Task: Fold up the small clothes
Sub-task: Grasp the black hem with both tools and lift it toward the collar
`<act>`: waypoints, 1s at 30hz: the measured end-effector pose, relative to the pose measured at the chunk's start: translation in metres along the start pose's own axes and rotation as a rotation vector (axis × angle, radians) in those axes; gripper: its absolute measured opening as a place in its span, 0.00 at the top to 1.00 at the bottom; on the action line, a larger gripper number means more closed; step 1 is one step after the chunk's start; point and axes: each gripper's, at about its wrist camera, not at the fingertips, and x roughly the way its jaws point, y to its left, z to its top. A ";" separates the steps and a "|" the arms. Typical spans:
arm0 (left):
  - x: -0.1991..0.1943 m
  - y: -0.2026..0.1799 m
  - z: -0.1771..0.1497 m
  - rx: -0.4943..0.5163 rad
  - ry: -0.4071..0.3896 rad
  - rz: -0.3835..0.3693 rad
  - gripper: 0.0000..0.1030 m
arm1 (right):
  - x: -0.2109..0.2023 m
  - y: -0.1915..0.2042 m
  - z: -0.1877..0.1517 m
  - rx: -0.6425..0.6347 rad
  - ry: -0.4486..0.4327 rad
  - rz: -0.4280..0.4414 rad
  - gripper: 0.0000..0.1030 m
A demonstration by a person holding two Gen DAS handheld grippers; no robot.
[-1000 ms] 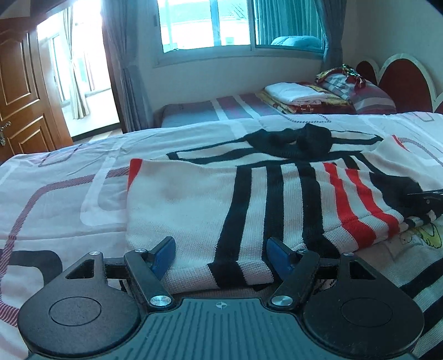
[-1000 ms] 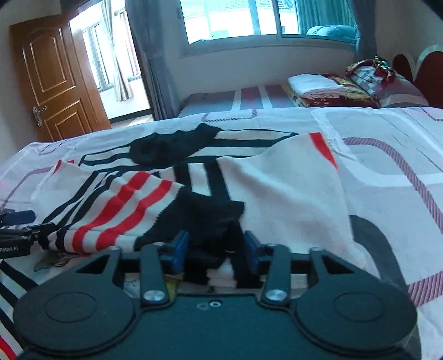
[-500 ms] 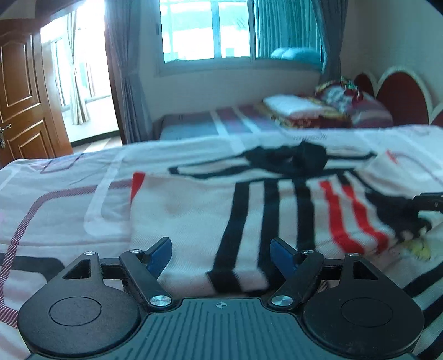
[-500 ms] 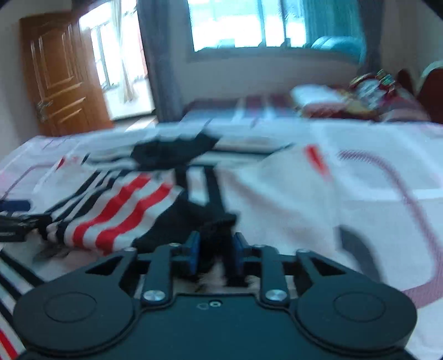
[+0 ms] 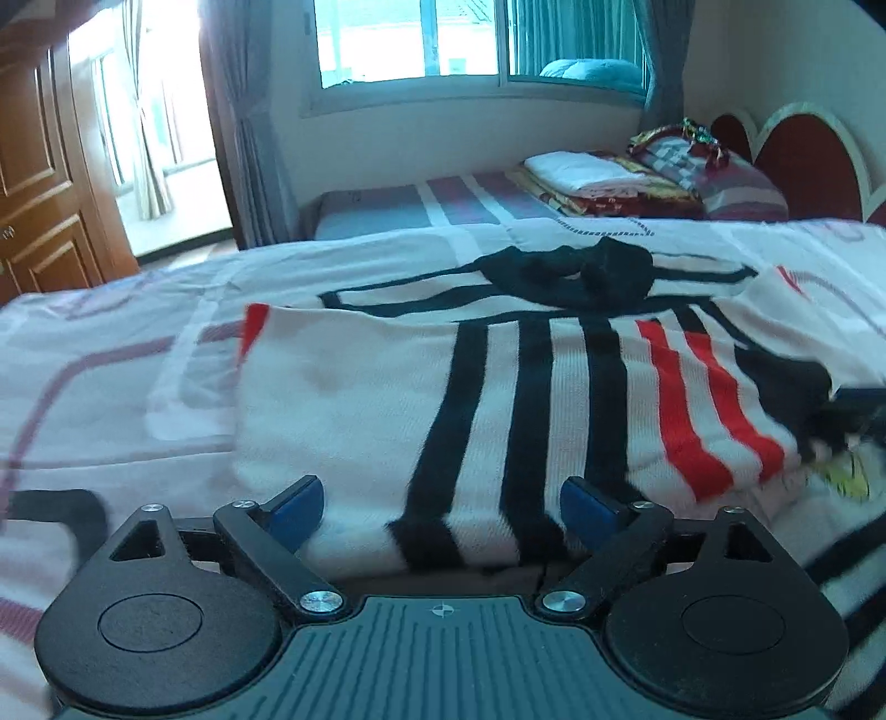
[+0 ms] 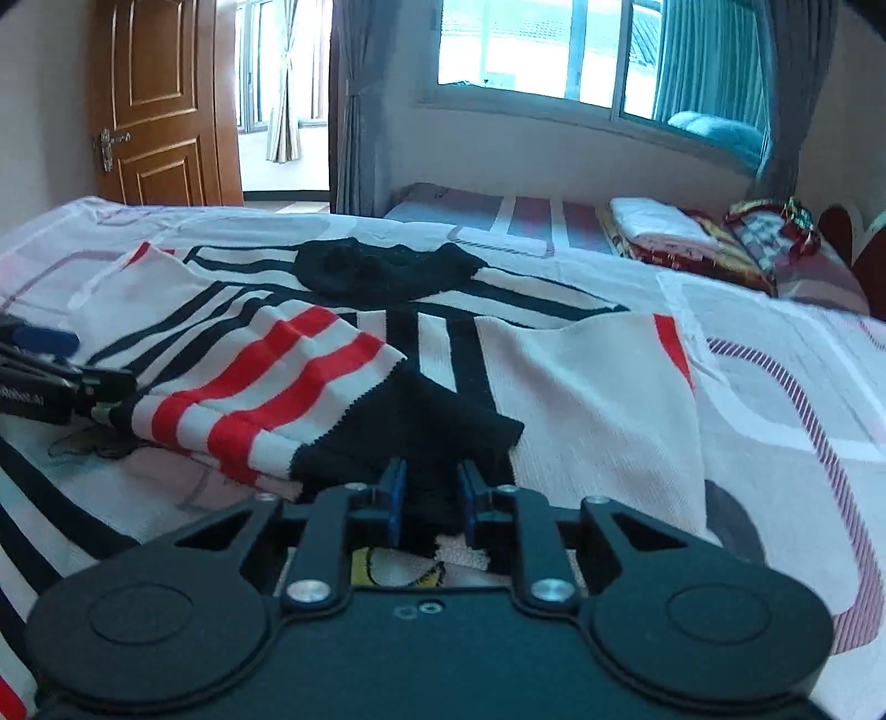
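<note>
Nearest the right camera, the right tongs (image 6: 427,498) are clamped on the black cuff of a white knitted sweater with black and red stripes (image 6: 581,399), which lies spread on the bed with a white, pink-lined sheet (image 6: 775,387). The left tongs (image 5: 442,509) stand wide and are still opening, their blue pads either side of the sweater's folded near edge without pressing it. Farther off, folded bedding (image 5: 587,177) is stacked below the window (image 5: 410,39).
</note>
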 end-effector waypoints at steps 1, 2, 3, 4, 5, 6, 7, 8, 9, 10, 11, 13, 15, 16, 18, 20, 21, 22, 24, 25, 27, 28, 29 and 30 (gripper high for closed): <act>-0.008 0.001 -0.003 0.012 -0.008 0.009 0.06 | -0.010 -0.003 0.001 0.029 -0.008 0.009 0.74; -0.018 0.002 -0.008 0.023 -0.016 0.021 0.00 | -0.019 -0.009 0.000 0.066 -0.024 0.034 0.75; -0.028 0.004 -0.015 0.029 -0.022 0.027 0.00 | -0.028 -0.013 -0.002 0.099 -0.028 0.054 0.75; -0.038 0.008 -0.022 0.033 -0.022 0.026 0.00 | -0.037 -0.019 -0.006 0.122 -0.022 0.061 0.75; -0.048 0.013 -0.031 0.034 -0.023 0.028 0.00 | -0.047 -0.024 -0.011 0.142 -0.027 0.066 0.75; -0.059 0.018 -0.042 0.033 -0.018 0.038 0.00 | -0.057 -0.029 -0.016 0.165 -0.029 0.075 0.74; -0.068 0.024 -0.049 0.030 -0.011 0.038 0.00 | -0.068 -0.035 -0.023 0.196 -0.026 0.085 0.73; -0.079 0.032 -0.060 0.018 -0.007 0.032 0.00 | -0.079 -0.042 -0.031 0.228 -0.022 0.091 0.73; -0.090 0.039 -0.070 -0.005 -0.002 0.026 0.00 | -0.090 -0.047 -0.039 0.256 -0.023 0.097 0.69; -0.099 0.047 -0.079 -0.028 0.014 0.007 0.01 | -0.102 -0.053 -0.048 0.286 -0.024 0.104 0.62; -0.109 0.055 -0.090 -0.053 0.039 -0.025 0.01 | -0.114 -0.058 -0.058 0.315 -0.020 0.107 0.57; -0.128 0.066 -0.108 -0.110 0.064 -0.076 0.02 | -0.137 -0.066 -0.080 0.375 0.004 0.118 0.49; -0.145 0.078 -0.126 -0.195 0.082 -0.152 0.10 | -0.159 -0.071 -0.102 0.425 0.023 0.127 0.46; -0.150 0.082 -0.133 -0.233 0.088 -0.183 0.11 | -0.168 -0.073 -0.113 0.450 0.033 0.125 0.46; -0.156 0.090 -0.146 -0.296 0.108 -0.231 0.14 | -0.185 -0.077 -0.136 0.527 0.053 0.144 0.46; -0.159 0.093 -0.158 -0.327 0.132 -0.246 0.19 | -0.198 -0.079 -0.156 0.611 0.062 0.144 0.46; -0.160 0.096 -0.162 -0.350 0.138 -0.267 0.21 | -0.203 -0.081 -0.168 0.661 0.065 0.149 0.46; -0.162 0.100 -0.166 -0.383 0.148 -0.300 0.21 | -0.207 -0.082 -0.177 0.705 0.069 0.159 0.46; -0.163 0.100 -0.172 -0.426 0.163 -0.342 0.22 | -0.213 -0.083 -0.193 0.786 0.072 0.199 0.46; -0.165 0.099 -0.176 -0.438 0.167 -0.364 0.22 | -0.214 -0.082 -0.200 0.814 0.073 0.221 0.46; -0.167 0.100 -0.183 -0.480 0.180 -0.408 0.27 | -0.214 -0.081 -0.211 0.862 0.083 0.253 0.45; -0.168 0.101 -0.185 -0.501 0.189 -0.425 0.32 | -0.213 -0.080 -0.214 0.878 0.086 0.273 0.46; -0.168 0.102 -0.187 -0.527 0.203 -0.452 0.42 | -0.214 -0.079 -0.216 0.886 0.082 0.287 0.46; -0.167 0.103 -0.191 -0.555 0.216 -0.474 0.44 | -0.215 -0.078 -0.217 0.892 0.080 0.297 0.46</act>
